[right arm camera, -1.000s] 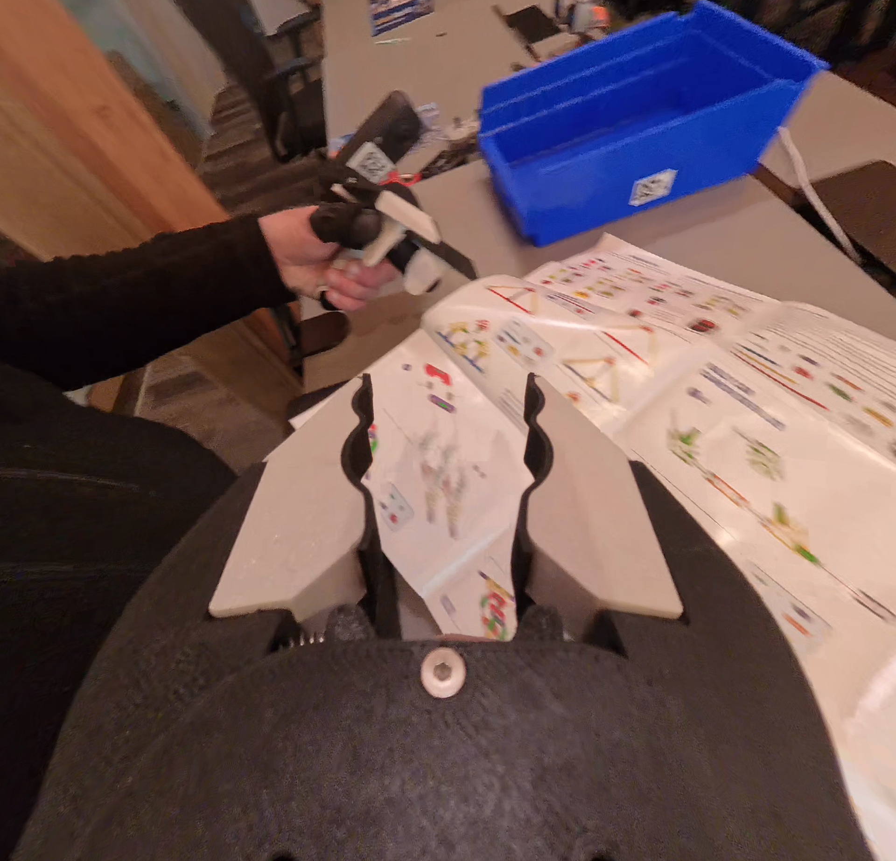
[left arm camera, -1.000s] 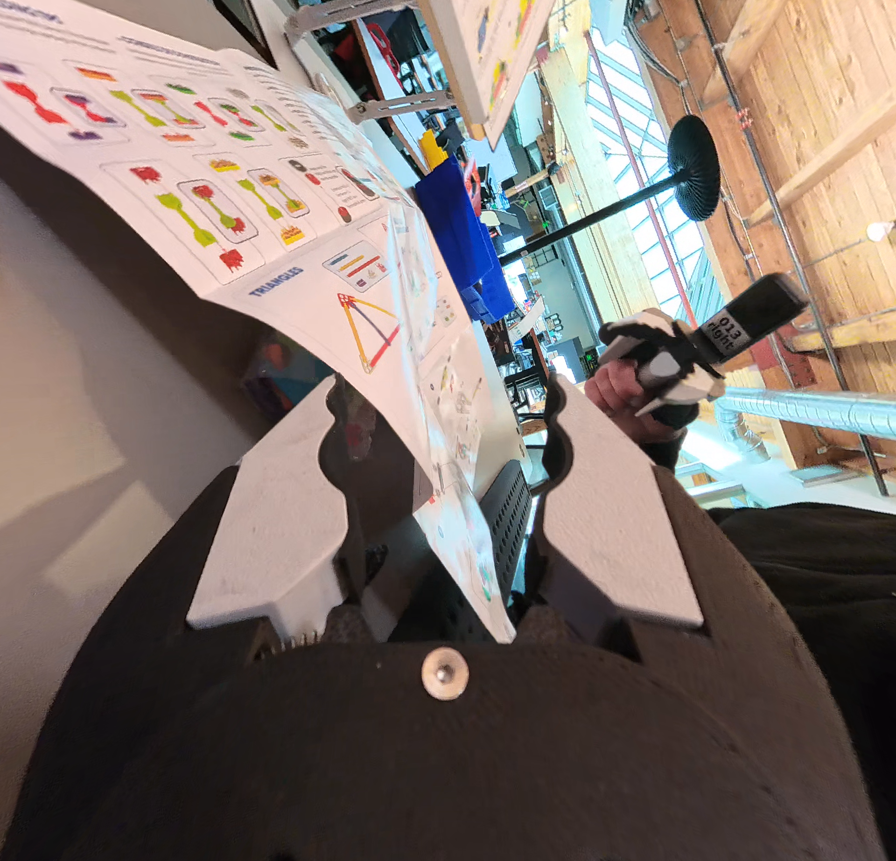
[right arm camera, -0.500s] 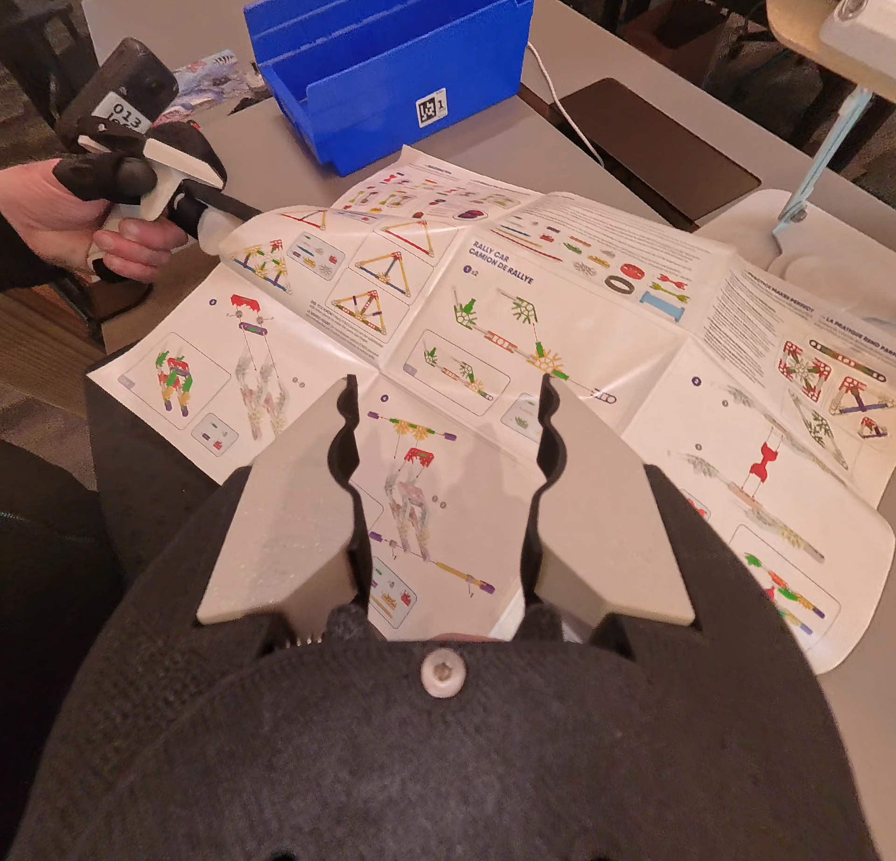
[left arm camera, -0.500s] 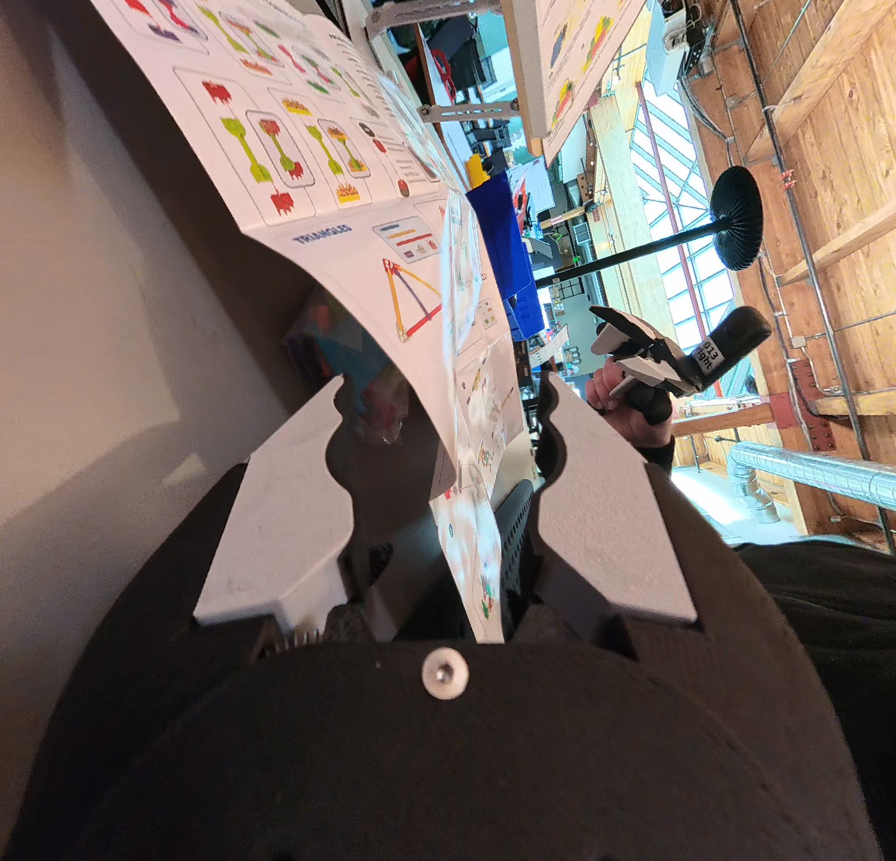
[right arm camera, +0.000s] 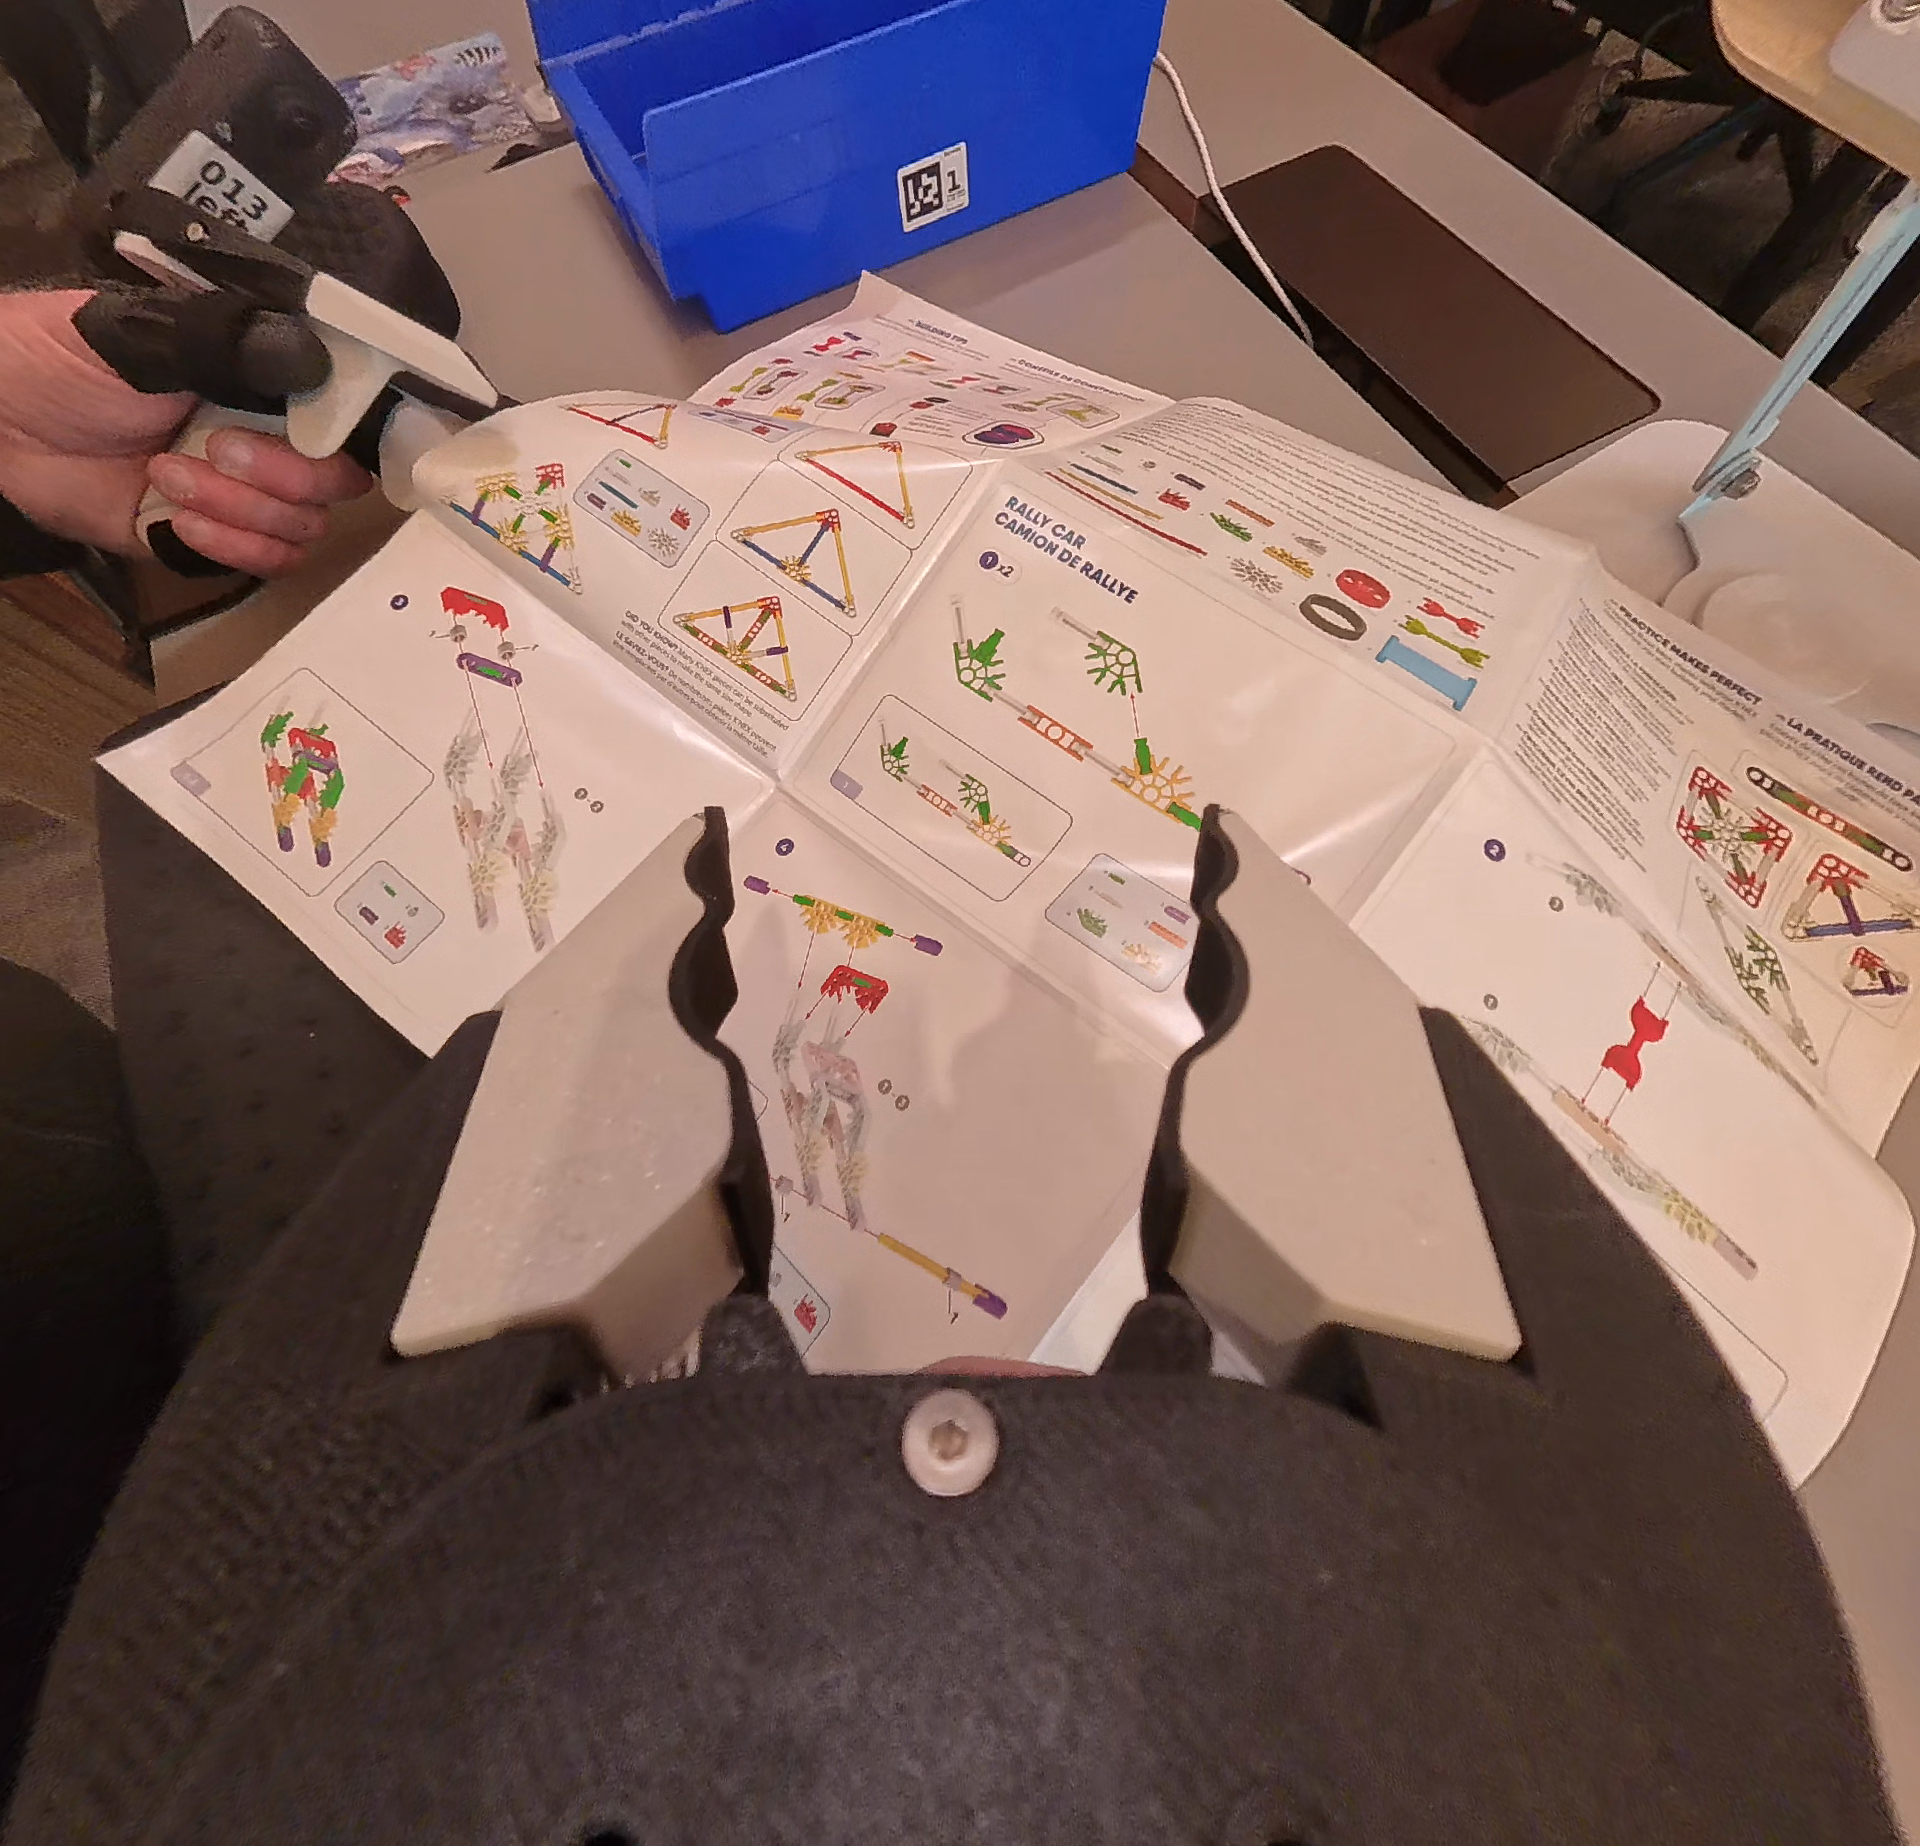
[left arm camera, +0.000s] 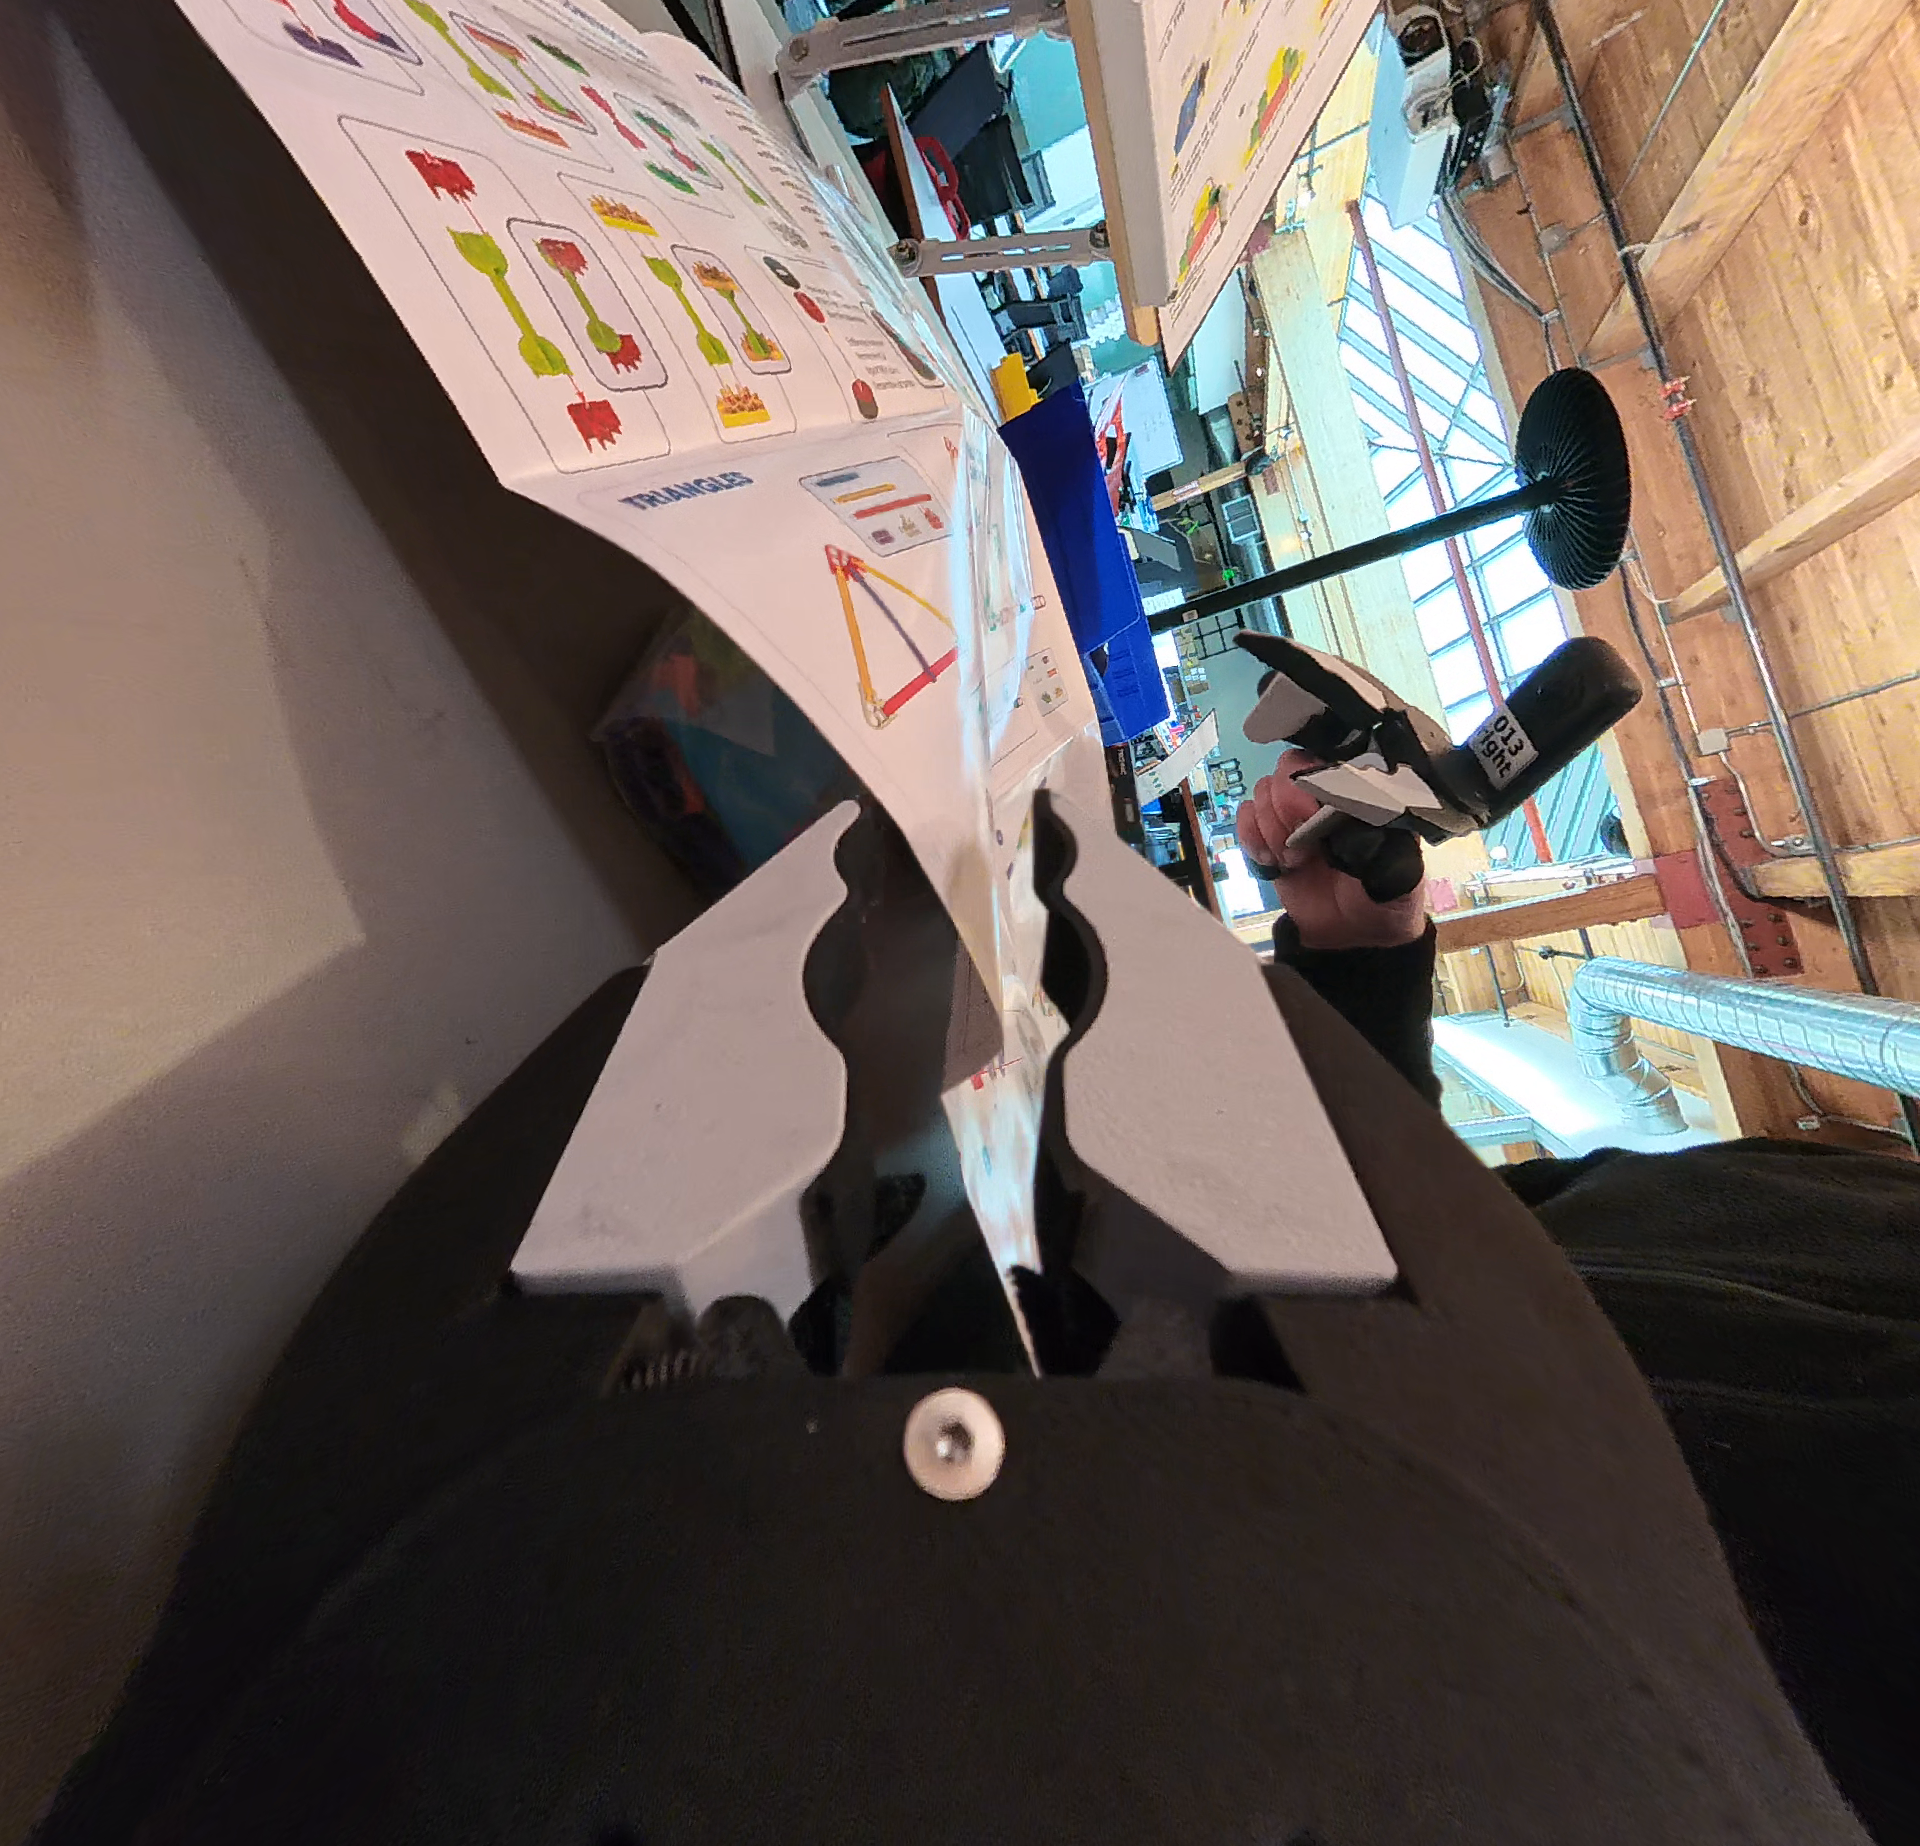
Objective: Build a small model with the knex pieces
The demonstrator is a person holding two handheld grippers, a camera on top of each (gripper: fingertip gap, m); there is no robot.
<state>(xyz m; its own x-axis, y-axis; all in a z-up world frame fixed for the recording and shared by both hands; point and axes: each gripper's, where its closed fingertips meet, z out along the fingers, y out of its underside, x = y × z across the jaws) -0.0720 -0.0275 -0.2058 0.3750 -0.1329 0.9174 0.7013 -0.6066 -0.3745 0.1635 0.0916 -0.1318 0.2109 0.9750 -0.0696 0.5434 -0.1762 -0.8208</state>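
Note:
A large white fold-out instruction sheet (right arm camera: 1039,705) with coloured build drawings lies spread on the grey table (right arm camera: 1049,331). My left gripper (left arm camera: 951,820) has the sheet's near-left corner (left arm camera: 644,342) between its jaws, and that corner is lifted and curled. The jaws are half closed, a gap still shows, and the paper lies against the right finger. The left gripper also shows in the right wrist view (right arm camera: 447,430), held by a hand. My right gripper (right arm camera: 956,820) is open and empty, hovering over the sheet's near part. It also shows in the left wrist view (left arm camera: 1273,747).
A blue bin (right arm camera: 831,103) stands behind the sheet, with a white cable (right arm camera: 1226,227) and a dark flat pad (right arm camera: 1434,321) to its right. A white lamp base (right arm camera: 1766,591) sits at the far right. A dark mat (right arm camera: 260,965) lies under the sheet's left edge. A coloured box (left arm camera: 717,747) lies under the lifted paper.
My left gripper's jaws have narrowed around the sheet's lifted corner. My right gripper has swung over the sheet, now looks down on it, and its jaws have opened wider.

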